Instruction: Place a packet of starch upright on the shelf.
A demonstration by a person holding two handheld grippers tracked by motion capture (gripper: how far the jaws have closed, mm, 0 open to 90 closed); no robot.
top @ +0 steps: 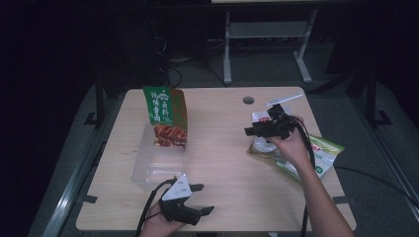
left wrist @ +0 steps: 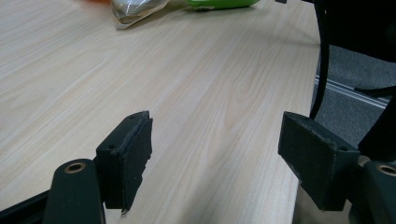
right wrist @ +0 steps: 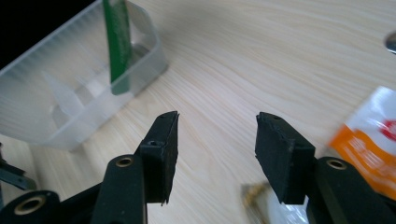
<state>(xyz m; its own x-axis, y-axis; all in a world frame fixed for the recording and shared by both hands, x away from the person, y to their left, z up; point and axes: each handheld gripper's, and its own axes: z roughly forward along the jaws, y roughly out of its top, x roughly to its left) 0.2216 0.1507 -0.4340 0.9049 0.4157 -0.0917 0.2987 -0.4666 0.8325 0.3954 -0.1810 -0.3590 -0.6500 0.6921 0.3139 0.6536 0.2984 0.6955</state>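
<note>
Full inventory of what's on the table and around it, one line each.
Table: 1, light wood, centre.
Bin: 1, clear plastic, left half of table.
Tall snack bag: 1, green with red food picture, standing in the bin's far end.
Orange-and-white packet: 1, right side, under the right tool.
Green-and-white bag: 1, right edge of table.
Cable hole: 1, grey, far edge.
Desk frame: 1, grey, on the floor beyond the table.
Left tool: 1, black, near edge, open, nothing between the jaws.
Right tool: 1, black, above the packets, open, nothing between the jaws.

Green snack bag [top: 165, 116], clear bin [top: 157, 160]
</note>
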